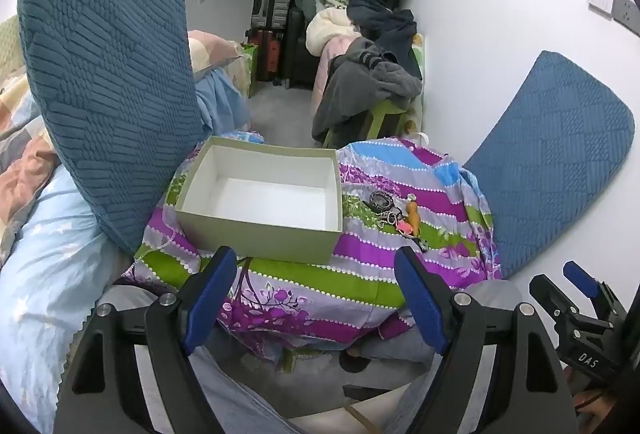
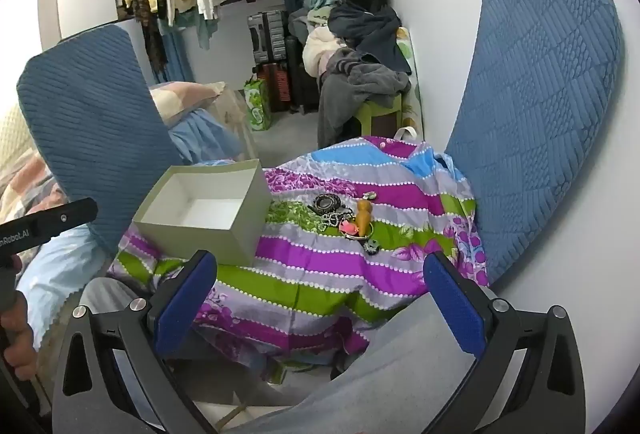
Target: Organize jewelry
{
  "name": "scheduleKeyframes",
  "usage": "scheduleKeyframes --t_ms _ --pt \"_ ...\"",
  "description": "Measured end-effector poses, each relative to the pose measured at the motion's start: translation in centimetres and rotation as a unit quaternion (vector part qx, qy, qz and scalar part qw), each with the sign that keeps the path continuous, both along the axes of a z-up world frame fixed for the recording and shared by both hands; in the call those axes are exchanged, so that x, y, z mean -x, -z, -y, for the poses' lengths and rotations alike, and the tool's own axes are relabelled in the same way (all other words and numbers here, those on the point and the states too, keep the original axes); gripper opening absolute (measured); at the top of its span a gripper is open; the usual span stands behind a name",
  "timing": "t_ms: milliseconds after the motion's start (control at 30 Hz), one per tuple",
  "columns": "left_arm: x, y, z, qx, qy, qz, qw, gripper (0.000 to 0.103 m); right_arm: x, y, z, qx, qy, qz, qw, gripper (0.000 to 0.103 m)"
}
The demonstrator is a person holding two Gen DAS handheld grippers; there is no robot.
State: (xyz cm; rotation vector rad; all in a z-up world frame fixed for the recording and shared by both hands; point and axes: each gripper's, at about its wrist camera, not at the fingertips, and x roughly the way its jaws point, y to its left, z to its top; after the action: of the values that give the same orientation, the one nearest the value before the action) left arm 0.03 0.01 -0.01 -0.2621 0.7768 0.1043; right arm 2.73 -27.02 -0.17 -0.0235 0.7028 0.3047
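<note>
Beside the empty cardboard box [image 2: 200, 209] on the striped cloth [image 2: 320, 266] lies the jewelry heap [image 2: 346, 215]: light, slippery, tangle-prone chains. My right gripper [image 2: 320, 302] and left gripper [image 1: 320, 298] hover spread wide, empty; I'd pinch the stiff orange pendant [image 2: 364, 216] first.

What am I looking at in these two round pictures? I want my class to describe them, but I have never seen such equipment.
No robot here: a person holds a hand-held two-finger gripper in each hand, and each gripper carries a wide-angle camera looking along its fingers. One picture comes from the left gripper, the other from the right gripper. The blue pads at the bottom are the fingers. Both stand wide open and hold nothing. Ahead lies a striped floral cloth. On it sits an open, empty box, and to its right a small heap of jewelry: a dark round piece, beads, something orange, something pink. Blue cushions stand at both sides.
</note>
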Motion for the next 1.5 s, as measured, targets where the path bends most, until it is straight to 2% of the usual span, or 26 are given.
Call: scheduleKeyframes --t_ms 267,433,1500 --pt "0.3 -0.3 -0.2 -0.001 0.001 0.008 1.0000 0.081 0.0 0.2 0.3 -0.001 0.002 -0.007 1.000 0.103" --pt "0.6 0.8 0.2 -0.002 0.003 0.005 1.0000 0.081 -0.1 0.3 0.5 -0.002 0.003 -0.005 1.000 0.103" --pt "-0.2 1.2 0.5 -0.006 0.008 -0.012 0.9999 0.081 0.3 0.9 0.3 -0.002 0.002 -0.008 1.000 0.103"
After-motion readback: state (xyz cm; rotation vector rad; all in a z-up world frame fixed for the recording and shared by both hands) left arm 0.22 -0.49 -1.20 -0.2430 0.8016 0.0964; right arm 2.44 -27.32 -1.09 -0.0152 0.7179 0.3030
